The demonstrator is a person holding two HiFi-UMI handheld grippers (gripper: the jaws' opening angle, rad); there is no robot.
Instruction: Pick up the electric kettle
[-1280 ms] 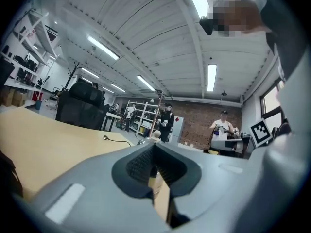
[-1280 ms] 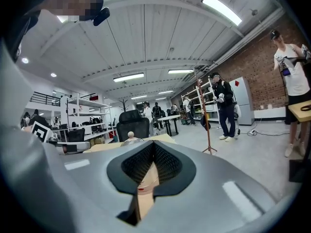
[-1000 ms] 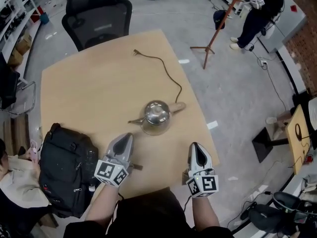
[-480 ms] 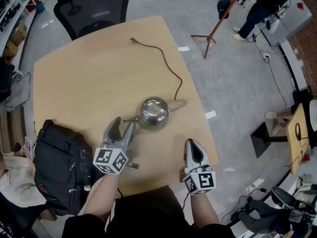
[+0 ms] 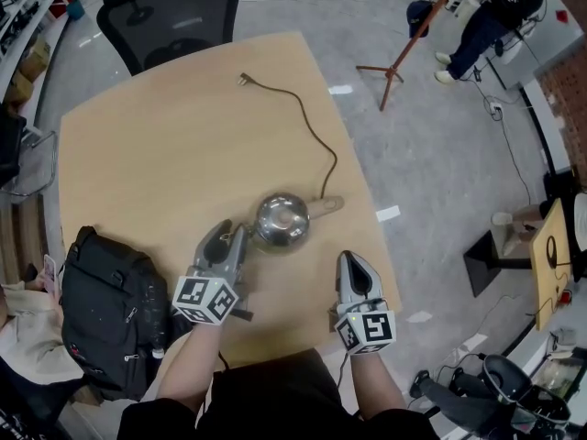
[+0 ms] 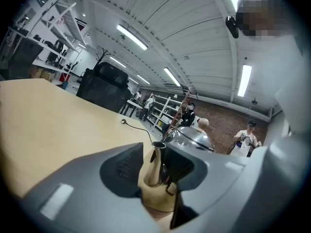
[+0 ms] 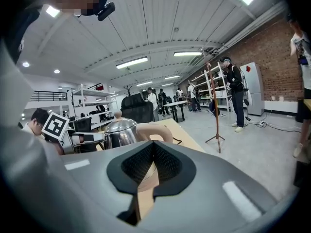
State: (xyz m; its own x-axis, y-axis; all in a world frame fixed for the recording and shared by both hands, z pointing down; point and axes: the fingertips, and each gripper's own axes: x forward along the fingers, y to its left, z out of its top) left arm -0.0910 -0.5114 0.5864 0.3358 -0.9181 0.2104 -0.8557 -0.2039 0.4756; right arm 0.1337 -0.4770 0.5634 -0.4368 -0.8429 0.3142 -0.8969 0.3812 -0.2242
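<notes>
- Two tools are held over a light wooden surface (image 5: pixel 156 154), one in each hand, low in the head view.
- The shiny silver electric kettle (image 5: pixel 282 220) stands upright on the surface, near the middle of the frame, just above the two tools.
- Its tan handle (image 5: pixel 323 206) points to the right. Its thin spout (image 6: pixel 156 163) points to the lower left.
- The left tool (image 5: pixel 229 238) is at the spout. Its jaws are partly apart and have just been closing.
- The spout stands between its two dark pads, very near both. I cannot see the pads squeezing it.
- The right tool (image 5: pixel 353 266) is below and right of the kettle, apart from it. Its jaws are pressed together with nothing between them.
- A dark cord (image 5: pixel 307 128) runs from the kettle toward the top of the frame. Its plug lies on the surface.
- A black bag (image 5: pixel 101 310) sits at the lower left.
- A black chair (image 5: pixel 170 12) stands at the top edge.
</notes>
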